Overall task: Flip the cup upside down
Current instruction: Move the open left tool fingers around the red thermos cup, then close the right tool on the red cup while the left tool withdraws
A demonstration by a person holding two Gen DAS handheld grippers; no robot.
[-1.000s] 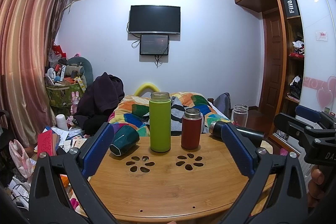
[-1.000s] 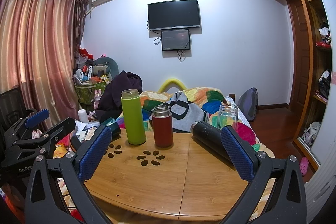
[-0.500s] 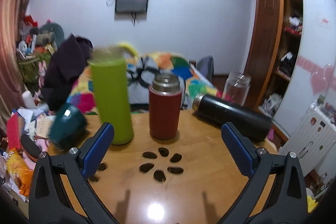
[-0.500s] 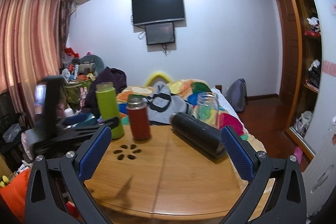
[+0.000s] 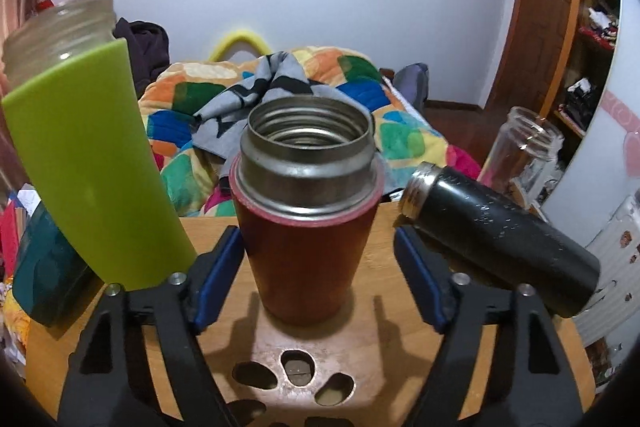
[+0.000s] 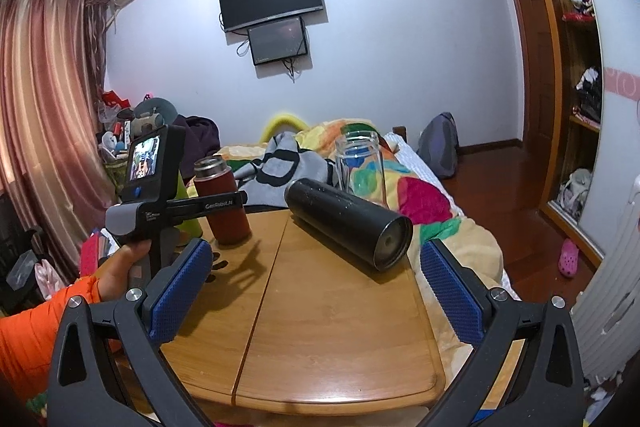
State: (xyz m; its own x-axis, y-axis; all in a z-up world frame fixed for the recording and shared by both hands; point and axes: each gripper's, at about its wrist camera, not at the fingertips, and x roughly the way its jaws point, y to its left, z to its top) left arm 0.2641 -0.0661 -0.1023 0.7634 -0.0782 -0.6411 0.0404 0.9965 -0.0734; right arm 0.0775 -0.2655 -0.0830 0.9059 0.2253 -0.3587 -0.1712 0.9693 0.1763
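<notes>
At the bottom centre of the left wrist view, the left gripper [image 5: 318, 259] stands wide open around the red cup [image 5: 308, 227], one blue pad on each side of its lower body; the left pad looks very near the wall, the right one clearly apart, so nothing is gripped. The cup stands upright on the table [image 5: 376, 323], mouth up, in the middle of the frame. By my reading the task has barely started: the approach is made, but the closing, lifting and turning over are all left.

The cup is a tapered cylinder with a matte red body and a dull steel threaded neck. To its left leans a smooth lime-green bottle [image 5: 88, 163] with a clear threaded top. At the right edge a black flask [image 5: 500, 239] with a speckled finish lies on its side, and behind it stands a clear glass jar [image 5: 520, 147].

In the right wrist view the right gripper [image 6: 316, 295] hangs open and empty at the lower centre, over the glossy bamboo-like tabletop, well short of the flask.
</notes>
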